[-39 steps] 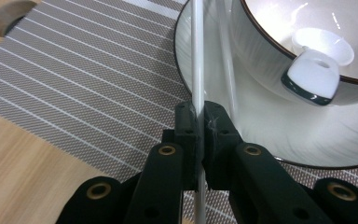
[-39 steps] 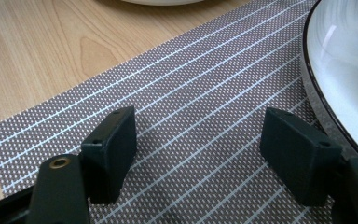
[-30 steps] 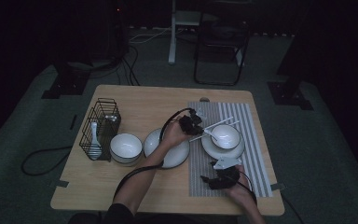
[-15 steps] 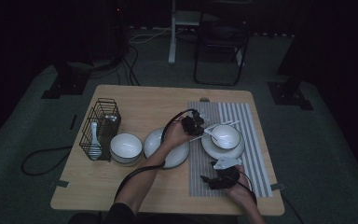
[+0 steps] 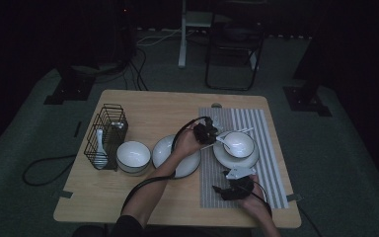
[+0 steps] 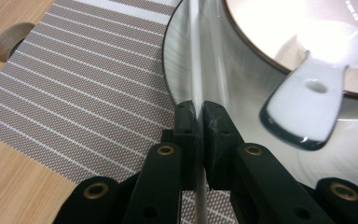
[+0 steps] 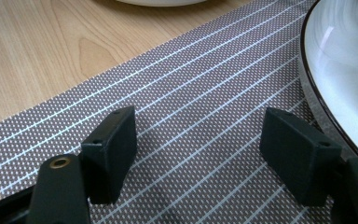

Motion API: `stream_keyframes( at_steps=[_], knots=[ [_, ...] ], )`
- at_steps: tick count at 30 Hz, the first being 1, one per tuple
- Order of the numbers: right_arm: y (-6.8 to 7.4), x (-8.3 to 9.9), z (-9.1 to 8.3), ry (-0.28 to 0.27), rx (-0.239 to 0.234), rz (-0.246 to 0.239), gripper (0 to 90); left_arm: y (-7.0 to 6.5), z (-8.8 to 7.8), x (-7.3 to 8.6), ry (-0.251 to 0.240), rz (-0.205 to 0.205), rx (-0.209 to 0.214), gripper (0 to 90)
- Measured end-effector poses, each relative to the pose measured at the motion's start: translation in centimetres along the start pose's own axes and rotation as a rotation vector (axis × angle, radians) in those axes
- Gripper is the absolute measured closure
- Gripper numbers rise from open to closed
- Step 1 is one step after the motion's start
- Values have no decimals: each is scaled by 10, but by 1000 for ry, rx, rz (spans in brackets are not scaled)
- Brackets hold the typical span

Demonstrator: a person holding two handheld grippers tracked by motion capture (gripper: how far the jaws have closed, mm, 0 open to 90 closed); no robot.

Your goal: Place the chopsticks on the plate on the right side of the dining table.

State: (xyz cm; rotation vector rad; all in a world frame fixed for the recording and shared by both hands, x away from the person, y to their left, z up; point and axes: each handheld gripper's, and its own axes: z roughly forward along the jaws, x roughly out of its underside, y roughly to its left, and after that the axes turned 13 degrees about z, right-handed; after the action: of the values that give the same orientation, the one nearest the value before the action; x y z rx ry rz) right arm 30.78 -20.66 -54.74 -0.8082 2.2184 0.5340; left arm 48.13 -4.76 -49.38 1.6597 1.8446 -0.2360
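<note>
My left gripper (image 5: 208,132) is shut on a thin white chopstick (image 6: 195,70), which runs up between its jaws and across a grey plate (image 6: 228,84). On the plate stands a white bowl (image 6: 270,28) with a white spoon (image 6: 307,100) resting in it, handle over the rim. In the high view the chopstick (image 5: 237,132) points right, over the bowl (image 5: 240,143). My right gripper (image 7: 198,149) is open and holds nothing. It rests low over the striped placemat (image 7: 177,93) near the table's front, beside the plate's rim (image 7: 317,98).
At the left of the wooden table stands a black wire rack (image 5: 106,133) holding a white spoon (image 5: 98,143). Next to it are a white bowl (image 5: 133,154) and a white plate (image 5: 165,150), under my left forearm. A round hole (image 6: 11,39) sits beyond the placemat.
</note>
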Motion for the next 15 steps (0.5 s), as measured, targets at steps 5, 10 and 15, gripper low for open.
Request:
stream_keyframes(
  at_steps=[5, 10, 15],
  knots=[
    [0, 0, 0, 0, -1, 1, 272, -2, 3, -2, -10, -1, 5, 851],
    [0, 0, 0, -1, -1, 1, 272, -2, 4, -3, -19, -2, 8, 828],
    [0, 0, 0, 0, -2, 1, 272, 0, 1, -2, -42, -12, 21, 815]
  ],
)
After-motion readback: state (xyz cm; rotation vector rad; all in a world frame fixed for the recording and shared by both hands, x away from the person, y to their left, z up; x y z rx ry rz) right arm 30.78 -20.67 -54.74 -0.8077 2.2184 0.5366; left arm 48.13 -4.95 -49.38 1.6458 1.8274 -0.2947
